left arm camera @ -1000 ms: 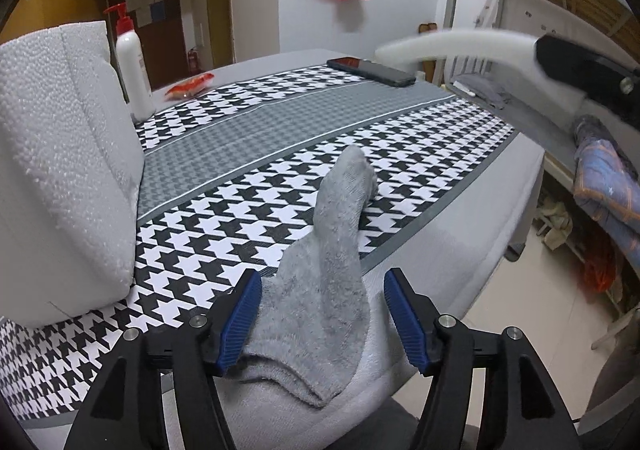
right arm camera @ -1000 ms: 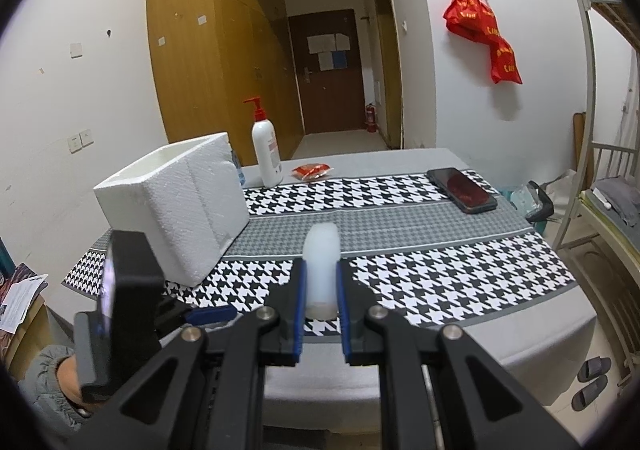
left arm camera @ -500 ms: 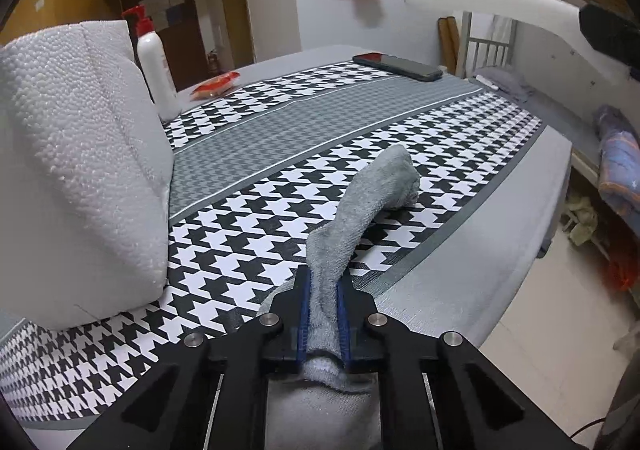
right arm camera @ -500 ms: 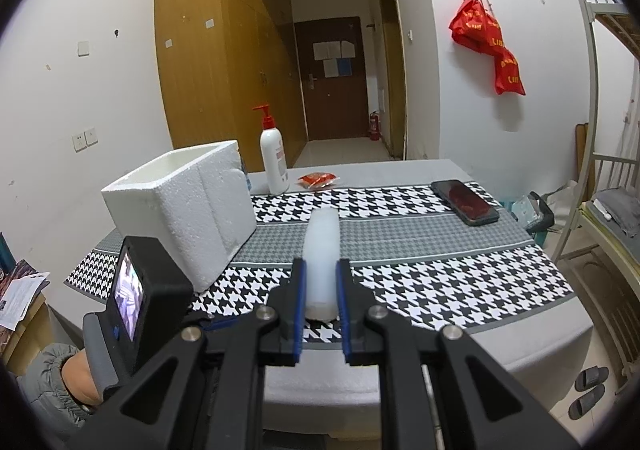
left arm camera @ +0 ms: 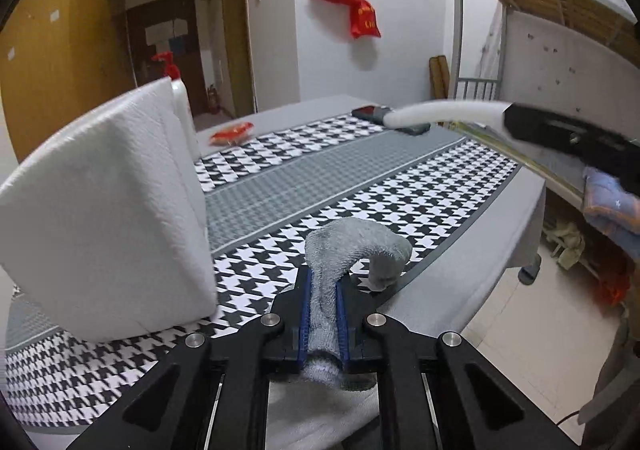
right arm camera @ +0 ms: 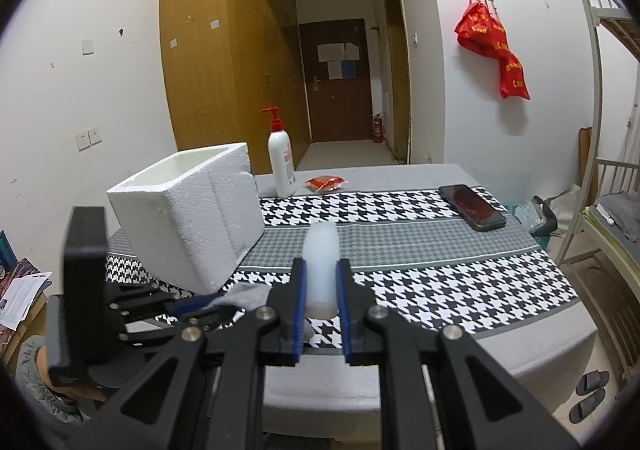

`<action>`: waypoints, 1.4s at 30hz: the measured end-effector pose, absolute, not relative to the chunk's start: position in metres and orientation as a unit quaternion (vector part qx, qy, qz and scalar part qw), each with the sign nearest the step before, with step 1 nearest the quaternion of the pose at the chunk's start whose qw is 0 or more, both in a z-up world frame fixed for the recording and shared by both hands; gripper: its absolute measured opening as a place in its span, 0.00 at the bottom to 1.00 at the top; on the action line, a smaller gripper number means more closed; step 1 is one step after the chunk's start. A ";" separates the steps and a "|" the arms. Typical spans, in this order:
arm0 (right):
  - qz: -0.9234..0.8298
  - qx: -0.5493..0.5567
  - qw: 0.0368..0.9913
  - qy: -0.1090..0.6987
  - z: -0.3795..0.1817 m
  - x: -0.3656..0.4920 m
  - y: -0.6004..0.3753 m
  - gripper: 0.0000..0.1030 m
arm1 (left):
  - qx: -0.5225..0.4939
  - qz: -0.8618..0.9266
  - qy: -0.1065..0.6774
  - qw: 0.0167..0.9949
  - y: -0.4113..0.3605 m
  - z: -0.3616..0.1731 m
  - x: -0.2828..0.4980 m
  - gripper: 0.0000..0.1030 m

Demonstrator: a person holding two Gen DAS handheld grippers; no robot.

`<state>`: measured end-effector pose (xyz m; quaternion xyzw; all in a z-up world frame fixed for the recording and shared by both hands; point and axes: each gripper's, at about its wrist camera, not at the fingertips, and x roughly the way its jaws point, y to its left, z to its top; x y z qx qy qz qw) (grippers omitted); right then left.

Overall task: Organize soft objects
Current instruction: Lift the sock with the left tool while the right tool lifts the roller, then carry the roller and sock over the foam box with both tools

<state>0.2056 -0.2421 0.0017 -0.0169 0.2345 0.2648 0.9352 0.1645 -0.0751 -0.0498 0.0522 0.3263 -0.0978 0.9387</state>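
Observation:
My left gripper (left arm camera: 323, 282) is shut on a grey sock (left arm camera: 352, 250) and holds it lifted above the houndstooth cloth (left arm camera: 400, 190); the sock's toe droops to the right. My right gripper (right arm camera: 321, 274) is shut on a white sock (right arm camera: 320, 254) that sticks out forward, held above the table's near edge. The white sock also shows in the left wrist view (left arm camera: 444, 116), up to the right. A white foam box (left arm camera: 104, 218) stands just left of my left gripper; it also shows in the right wrist view (right arm camera: 188, 210), open at the top.
A pump bottle (right arm camera: 281, 158) and a red packet (right arm camera: 325, 183) stand behind the box. A phone (right arm camera: 471, 207) lies at the table's far right. The table edge (right arm camera: 440, 354) drops to the floor; a bunk bed frame (right arm camera: 596, 170) stands on the right.
My left gripper closed on the grey sock and lifted it off the cloth, moving toward the foam box. My right gripper keeps hold of the white sock, nearly still.

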 end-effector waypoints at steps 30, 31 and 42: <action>0.297 -0.027 0.932 0.209 0.015 0.194 -0.184 0.17 | -0.004 -0.075 0.231 0.970 0.008 0.018 0.115 0.12; 0.298 -0.029 0.931 0.207 0.017 0.193 -0.182 0.17 | -0.003 -0.072 0.227 0.971 0.011 0.021 0.115 0.12; 0.312 -0.036 0.930 0.194 0.029 0.196 -0.171 0.17 | -0.010 -0.039 0.198 0.979 0.030 0.040 0.111 0.12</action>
